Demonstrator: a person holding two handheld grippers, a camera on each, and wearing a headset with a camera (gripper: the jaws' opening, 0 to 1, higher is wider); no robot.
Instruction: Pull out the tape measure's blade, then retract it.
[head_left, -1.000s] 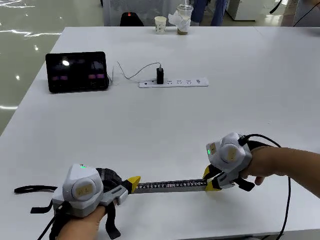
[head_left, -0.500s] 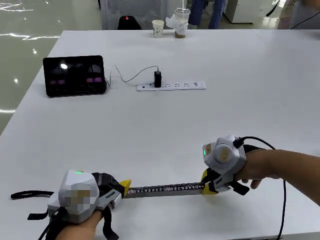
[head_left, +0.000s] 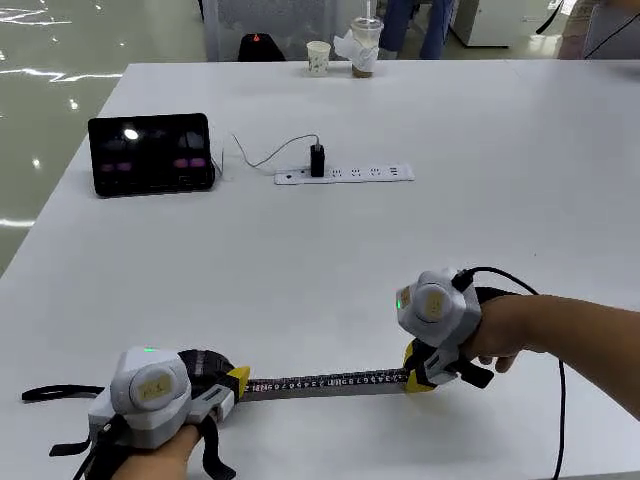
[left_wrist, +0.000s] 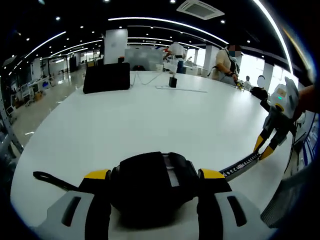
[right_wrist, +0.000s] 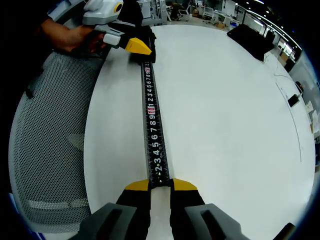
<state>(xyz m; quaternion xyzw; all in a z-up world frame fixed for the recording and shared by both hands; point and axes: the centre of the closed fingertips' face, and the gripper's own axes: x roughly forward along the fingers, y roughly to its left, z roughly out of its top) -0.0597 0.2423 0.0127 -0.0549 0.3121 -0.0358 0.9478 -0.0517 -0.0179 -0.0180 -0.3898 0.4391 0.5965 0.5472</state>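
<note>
Head view, low on the left: the left gripper (head_left: 228, 385) has its jaws wide and squeezed on both sides of the black case (left_wrist: 150, 180), which sits on the white table (head_left: 400, 230). Low on the right, the right gripper (head_left: 418, 370) has its jaws almost shut and pinches the tip of the blade (right_wrist: 151, 120). The blade runs flat along the table from one gripper to the other, numbers up. I think the pull-out step is done or nearly done. Next the blade must go back in, so the right gripper should bring the tip slowly to the case and not let it snap.
</note>
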